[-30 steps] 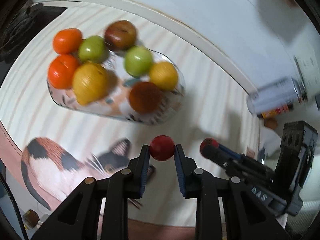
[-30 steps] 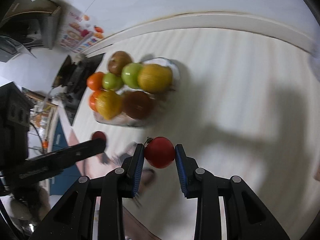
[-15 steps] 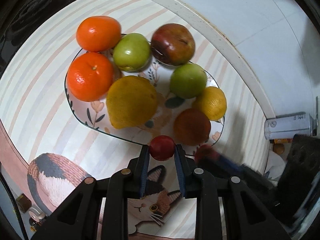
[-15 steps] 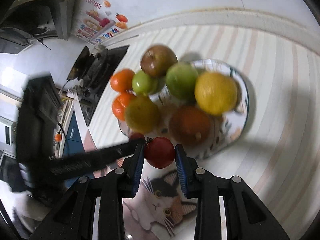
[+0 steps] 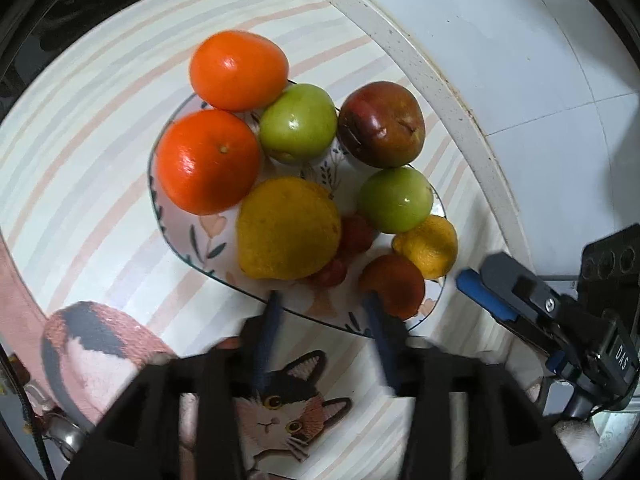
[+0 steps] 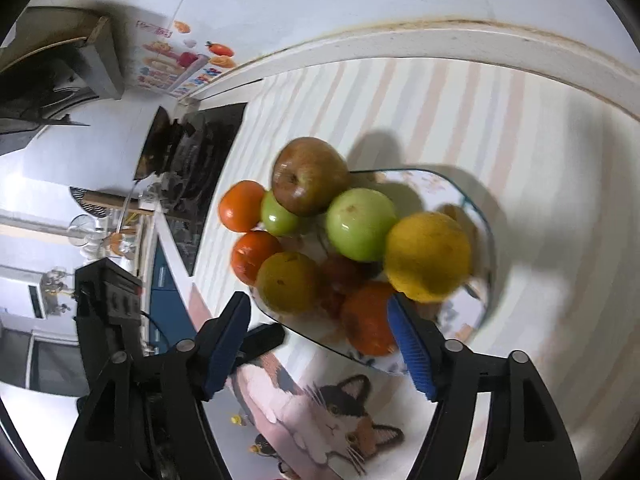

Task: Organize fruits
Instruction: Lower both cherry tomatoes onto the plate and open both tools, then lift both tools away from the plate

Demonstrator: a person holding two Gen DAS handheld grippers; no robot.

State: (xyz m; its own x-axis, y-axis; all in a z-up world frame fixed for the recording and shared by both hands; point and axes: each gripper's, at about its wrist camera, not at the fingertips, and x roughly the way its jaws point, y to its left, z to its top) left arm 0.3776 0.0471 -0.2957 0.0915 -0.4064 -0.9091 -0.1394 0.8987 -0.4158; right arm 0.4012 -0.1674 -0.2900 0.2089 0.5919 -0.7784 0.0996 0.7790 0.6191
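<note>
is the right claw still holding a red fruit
No, the right claw is open with nothing between its fingers, and two small red fruits lie on the plate among the other fruit.

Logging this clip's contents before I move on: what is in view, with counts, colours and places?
Plate: one, white floral, on the striped cat-print mat.
Oranges: two, plate's far-left side.
Green apples: two, plate's middle.
Red-brown apple: one, far edge.
Yellow fruits: two, one large, one smaller.
Small red fruits: two, plate's centre.
Red-orange fruit: one, near edge.
Left gripper: open, empty.
Right gripper: open, empty.
</note>
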